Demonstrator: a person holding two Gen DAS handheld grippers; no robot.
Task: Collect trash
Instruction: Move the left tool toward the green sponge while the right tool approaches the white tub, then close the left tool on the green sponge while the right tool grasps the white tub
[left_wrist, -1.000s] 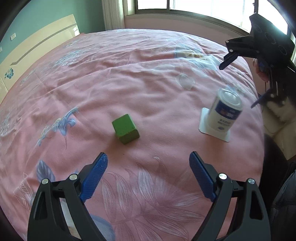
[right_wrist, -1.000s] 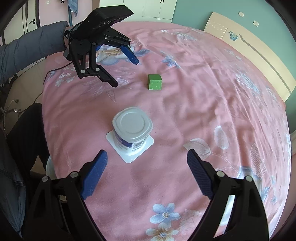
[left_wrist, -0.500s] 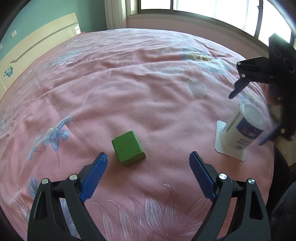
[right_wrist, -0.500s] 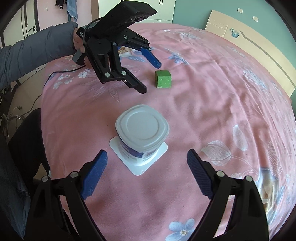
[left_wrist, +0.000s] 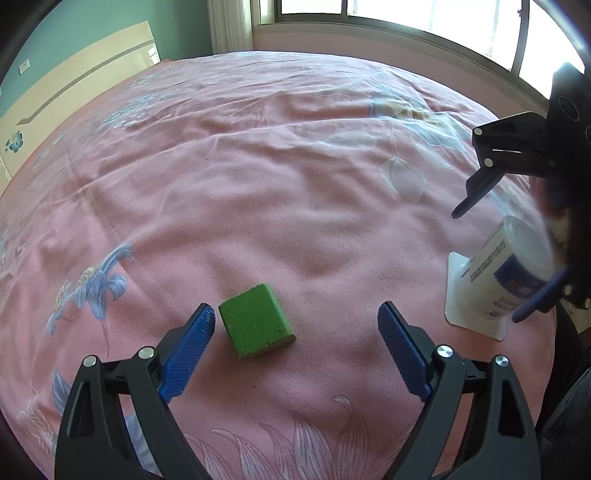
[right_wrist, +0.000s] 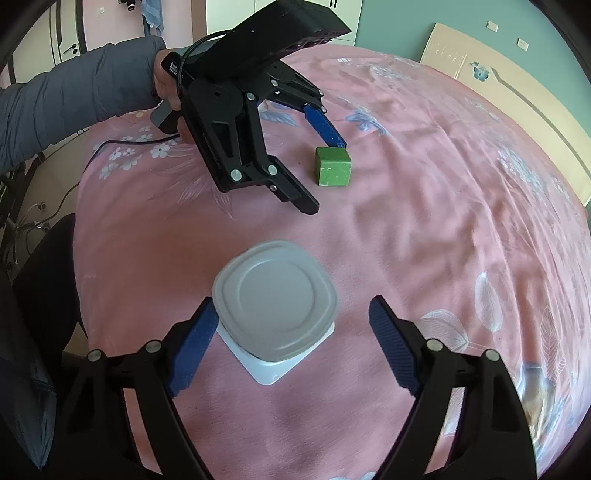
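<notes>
On the pink floral bedspread (left_wrist: 295, 177) sit two bits of rubbish: a green foam cube (left_wrist: 256, 325) and a white lidded tub (right_wrist: 275, 299) upside down on its wider base. The left gripper (left_wrist: 295, 339) stands wide, cube just beside its left pad, nothing held. The right gripper (right_wrist: 291, 332) is closing, tub between its fingers, not yet squeezed. I'd centre each one first, then pinch the tub's wall below the overhanging rim.
</notes>
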